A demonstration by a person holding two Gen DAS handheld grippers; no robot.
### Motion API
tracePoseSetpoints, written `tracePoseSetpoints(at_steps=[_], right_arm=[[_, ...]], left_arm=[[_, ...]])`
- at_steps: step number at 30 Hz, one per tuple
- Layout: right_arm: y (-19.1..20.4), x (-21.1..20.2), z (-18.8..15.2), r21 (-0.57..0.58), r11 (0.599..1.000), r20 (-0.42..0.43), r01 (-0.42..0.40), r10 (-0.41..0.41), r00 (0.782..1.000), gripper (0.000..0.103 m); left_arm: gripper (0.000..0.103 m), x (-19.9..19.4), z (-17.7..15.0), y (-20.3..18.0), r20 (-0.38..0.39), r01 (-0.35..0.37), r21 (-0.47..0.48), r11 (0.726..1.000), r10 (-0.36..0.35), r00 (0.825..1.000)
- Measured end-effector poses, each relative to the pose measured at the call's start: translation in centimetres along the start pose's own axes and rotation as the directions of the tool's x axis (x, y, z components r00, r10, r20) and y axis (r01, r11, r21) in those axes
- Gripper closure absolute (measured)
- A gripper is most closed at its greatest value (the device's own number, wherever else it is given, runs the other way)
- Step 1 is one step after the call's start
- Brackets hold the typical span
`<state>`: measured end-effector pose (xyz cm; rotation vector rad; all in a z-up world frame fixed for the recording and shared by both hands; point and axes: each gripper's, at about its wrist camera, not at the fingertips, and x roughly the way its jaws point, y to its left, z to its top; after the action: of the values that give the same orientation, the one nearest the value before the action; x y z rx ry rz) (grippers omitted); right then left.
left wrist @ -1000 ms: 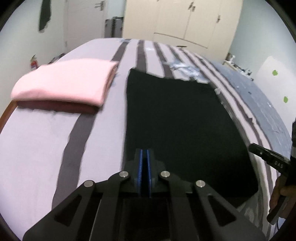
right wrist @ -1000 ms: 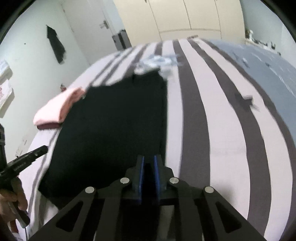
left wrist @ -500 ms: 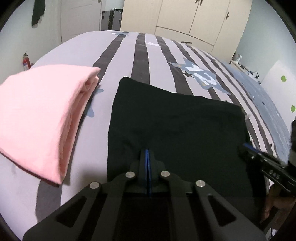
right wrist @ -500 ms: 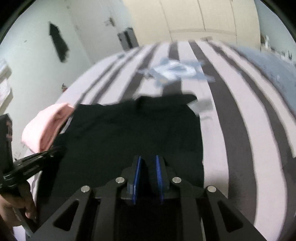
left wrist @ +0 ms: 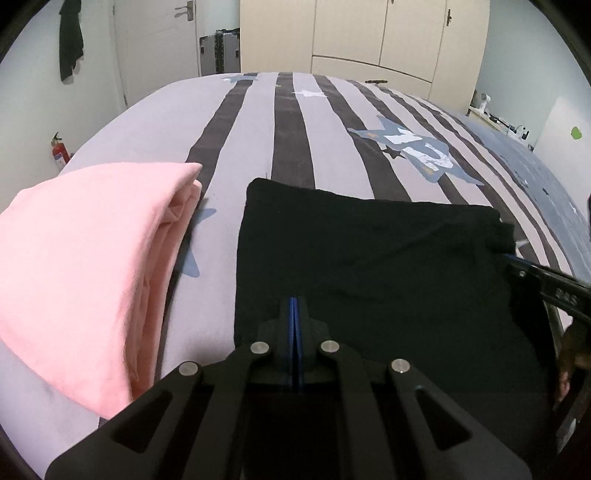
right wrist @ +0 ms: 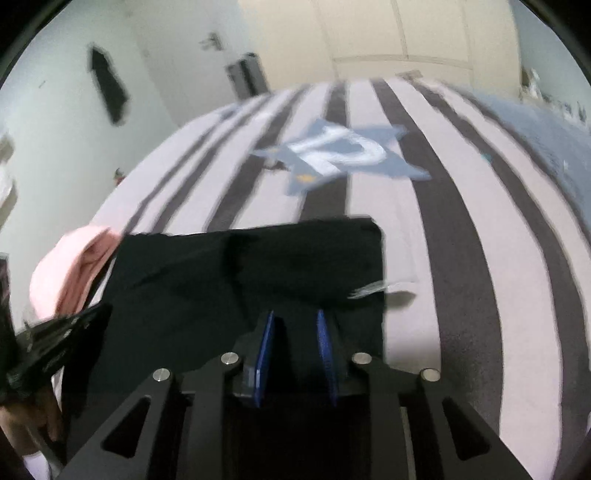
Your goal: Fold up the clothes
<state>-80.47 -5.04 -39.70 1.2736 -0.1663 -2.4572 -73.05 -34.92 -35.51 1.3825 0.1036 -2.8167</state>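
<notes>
A black garment [left wrist: 369, 258] lies folded over on the striped bed, also in the right wrist view [right wrist: 258, 273]. My left gripper [left wrist: 294, 306] is shut on its near edge, blue pads pressed together. My right gripper [right wrist: 295, 325] has its blue pads apart over the garment's near right part, with black cloth between them; it also shows at the right edge of the left wrist view [left wrist: 517, 264]. A folded pink garment [left wrist: 88, 266] lies to the left of the black one, apart from it.
The striped bedspread [left wrist: 288, 122] with a blue star print [left wrist: 413, 147] stretches ahead. Cream wardrobe doors [left wrist: 388, 33], a white door and a suitcase [left wrist: 219, 55] stand beyond the bed. A fire extinguisher [left wrist: 61, 151] stands on the left.
Both grippers have carried the black garment's near edge forward, folding it shorter. The right gripper's pads have spread apart. The pink garment now looks nearer on the left.
</notes>
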Motion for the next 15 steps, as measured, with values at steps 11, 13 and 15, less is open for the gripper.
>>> tracePoseSetpoints(at_steps=[11,13,15], right_arm=[[0.6,2.0,2.3,-0.041,0.999,-0.027,0.005,-0.006,1.0,0.091],[0.4,1.5,2.5,-0.023,1.0,-0.026,-0.007,0.006,1.0,0.091],[0.1,0.6,2.9,0.005,0.999,-0.02,-0.035,0.035,0.999,0.09]], left_arm=[[0.1,2.9,2.4,0.7,-0.028,-0.007,0.025,1.0,0.007,1.0],[0.1,2.8,2.7,1.0,-0.027,0.004,0.02,1.0,-0.004,1.0],[0.1,2.4,2.9,1.4,-0.019,0.014,0.009,1.0,-0.014,1.0]])
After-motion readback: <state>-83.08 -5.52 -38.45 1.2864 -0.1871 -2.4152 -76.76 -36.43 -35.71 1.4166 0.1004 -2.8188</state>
